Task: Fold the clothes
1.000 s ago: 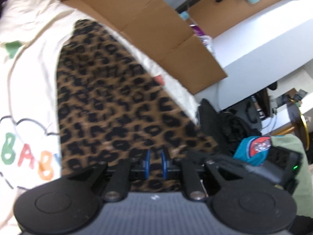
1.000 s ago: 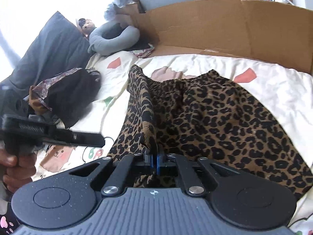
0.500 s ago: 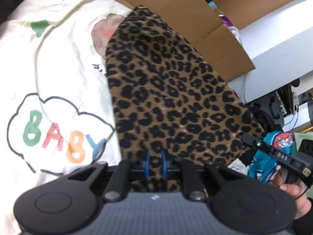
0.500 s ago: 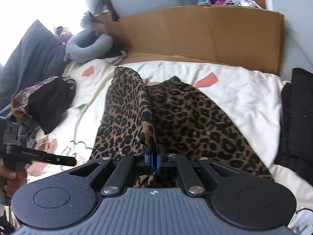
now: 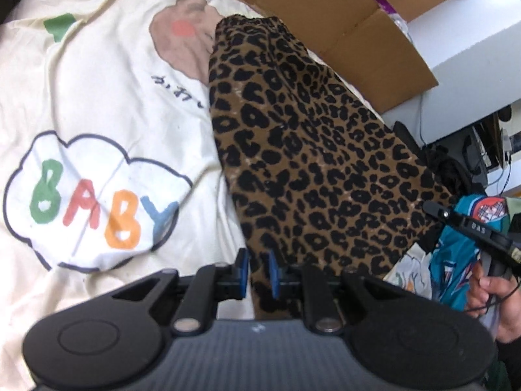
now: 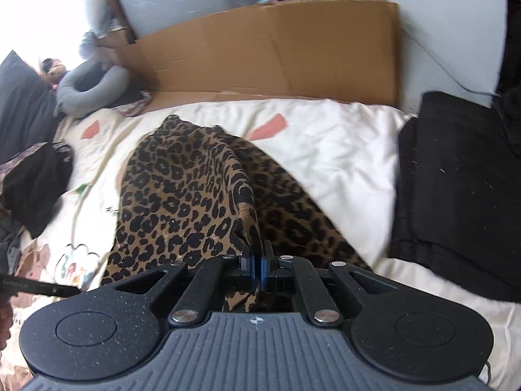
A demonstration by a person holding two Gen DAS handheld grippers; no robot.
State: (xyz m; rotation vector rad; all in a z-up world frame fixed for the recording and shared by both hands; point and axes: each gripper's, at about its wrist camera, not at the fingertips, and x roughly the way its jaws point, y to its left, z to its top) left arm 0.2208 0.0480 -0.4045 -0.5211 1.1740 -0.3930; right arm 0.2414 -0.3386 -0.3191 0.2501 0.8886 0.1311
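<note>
Both tongs, left [image 5: 258, 268] and right [image 6: 257, 262], pinch near corners of the leopard-print garment [image 5: 312, 163], which stretches ahead of them over the bed [image 5: 107, 97]; keep its held edge taut and level while folding

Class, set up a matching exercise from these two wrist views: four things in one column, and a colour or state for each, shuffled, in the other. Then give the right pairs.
Things:
1. leopard-print garment
2. neck pillow
3. cardboard
4. bedsheet

Descriptions:
A. grey, curved, near the head of the bed
B. cream, printed with the word BABY
C. brown, standing along the far edge of the bed
D. pinched in both grippers

Pairs: 1-D, 2-A, 3-C, 4-B
</note>
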